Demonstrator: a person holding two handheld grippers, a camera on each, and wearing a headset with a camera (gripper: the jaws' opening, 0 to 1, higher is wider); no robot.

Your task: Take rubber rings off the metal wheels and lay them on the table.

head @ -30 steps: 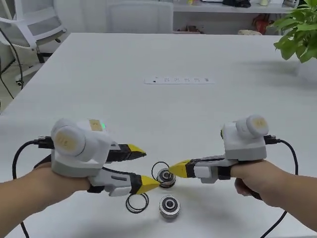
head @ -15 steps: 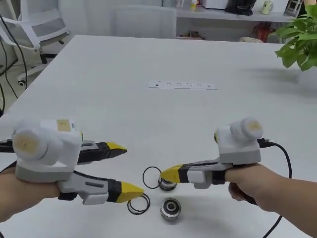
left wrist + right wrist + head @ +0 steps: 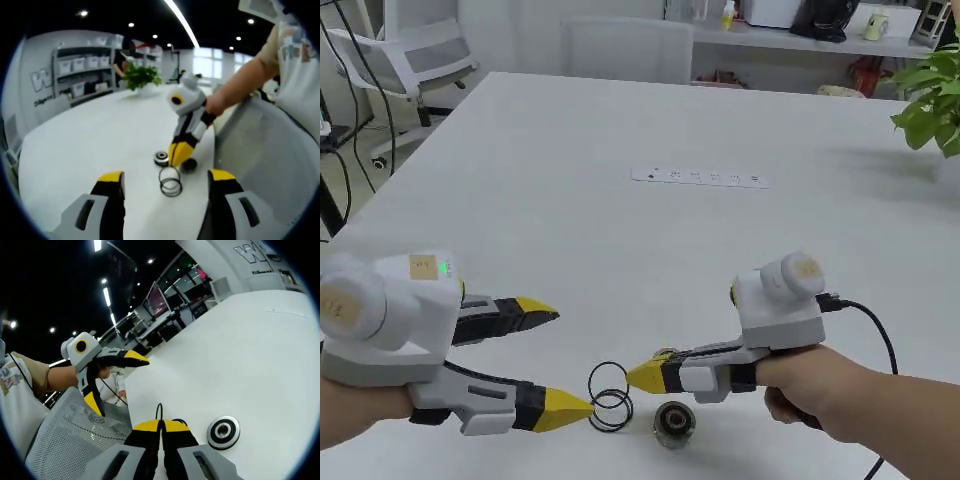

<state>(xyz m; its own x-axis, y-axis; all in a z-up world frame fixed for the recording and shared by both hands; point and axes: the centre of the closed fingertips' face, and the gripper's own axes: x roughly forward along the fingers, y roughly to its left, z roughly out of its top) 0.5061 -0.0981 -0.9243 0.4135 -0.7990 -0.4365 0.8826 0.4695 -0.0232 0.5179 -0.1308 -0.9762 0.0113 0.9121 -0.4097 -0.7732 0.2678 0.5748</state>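
The left gripper [image 3: 552,360] hovers over the white table [image 3: 620,230], its jaws spread wide with nothing between them. Just right of its lower tip, loose rings [image 3: 611,412] lie flat on the table. The right gripper [image 3: 638,375] is closed, pinching a rubber ring [image 3: 608,380], with a metal wheel [image 3: 673,422] nearby.

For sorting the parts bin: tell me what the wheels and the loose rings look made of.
The wheels look metal: shiny silver rim around a dark centre. The rings look like rubber, though that's unsure: thin, matt black loops, no shine.
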